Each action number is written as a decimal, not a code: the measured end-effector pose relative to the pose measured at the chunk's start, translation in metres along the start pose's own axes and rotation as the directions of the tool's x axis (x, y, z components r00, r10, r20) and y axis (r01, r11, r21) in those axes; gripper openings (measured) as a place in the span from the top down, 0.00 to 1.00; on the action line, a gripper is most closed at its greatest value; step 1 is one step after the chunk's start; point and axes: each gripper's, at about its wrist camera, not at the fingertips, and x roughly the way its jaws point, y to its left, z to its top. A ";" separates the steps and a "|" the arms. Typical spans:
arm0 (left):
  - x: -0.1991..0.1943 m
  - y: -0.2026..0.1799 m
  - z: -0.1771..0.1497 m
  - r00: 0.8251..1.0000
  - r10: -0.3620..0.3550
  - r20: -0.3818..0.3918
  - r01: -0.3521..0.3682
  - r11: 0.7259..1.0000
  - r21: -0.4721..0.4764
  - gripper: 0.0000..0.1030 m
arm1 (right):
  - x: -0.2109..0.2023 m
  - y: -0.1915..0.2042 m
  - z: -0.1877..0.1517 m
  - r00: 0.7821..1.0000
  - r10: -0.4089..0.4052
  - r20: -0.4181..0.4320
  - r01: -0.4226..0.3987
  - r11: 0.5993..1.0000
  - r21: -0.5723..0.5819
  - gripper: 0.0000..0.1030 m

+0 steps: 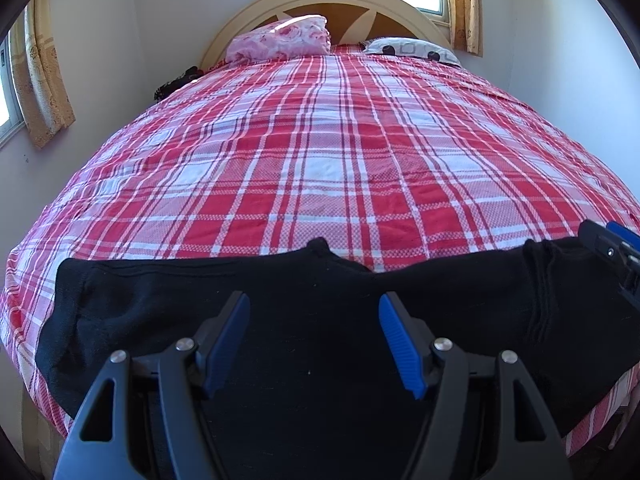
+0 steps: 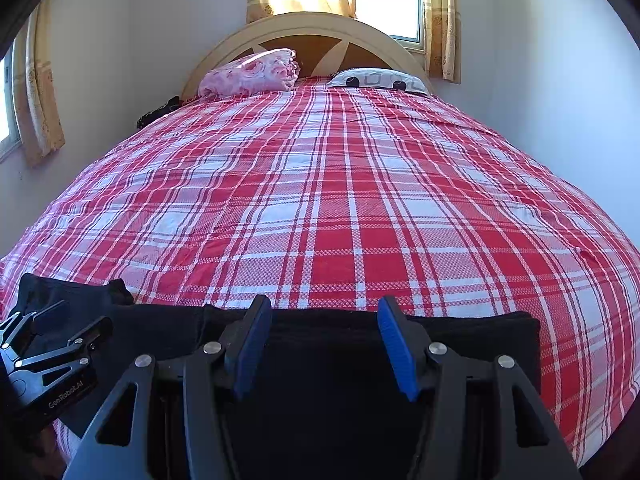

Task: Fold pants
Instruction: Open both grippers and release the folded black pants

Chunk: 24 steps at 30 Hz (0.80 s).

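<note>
Black pants (image 1: 304, 300) lie spread sideways along the near edge of the bed, with the ribbed waistband at the right in the left wrist view. They also show in the right wrist view (image 2: 320, 356). My left gripper (image 1: 314, 320) is open, its blue-padded fingers (image 1: 226, 344) above the middle of the pants. My right gripper (image 2: 324, 328) is open above the pants' right part. The right gripper shows at the right edge of the left wrist view (image 1: 616, 252). The left gripper shows at the lower left of the right wrist view (image 2: 48, 352). Neither holds cloth.
The bed has a red and white plaid sheet (image 1: 320, 160). A pink pillow (image 1: 280, 40) and a black-and-white pillow (image 1: 412, 50) lie by the curved headboard (image 1: 320, 0). Walls stand close on both sides. A dark item (image 1: 176, 80) lies at the bed's far left edge.
</note>
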 end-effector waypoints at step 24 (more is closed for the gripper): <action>0.010 0.009 -0.002 0.999 0.040 -0.030 -0.041 0.999 -0.009 0.32 | 0.001 0.017 -0.009 0.998 0.061 -0.013 -0.061 0.998 -0.016 0.44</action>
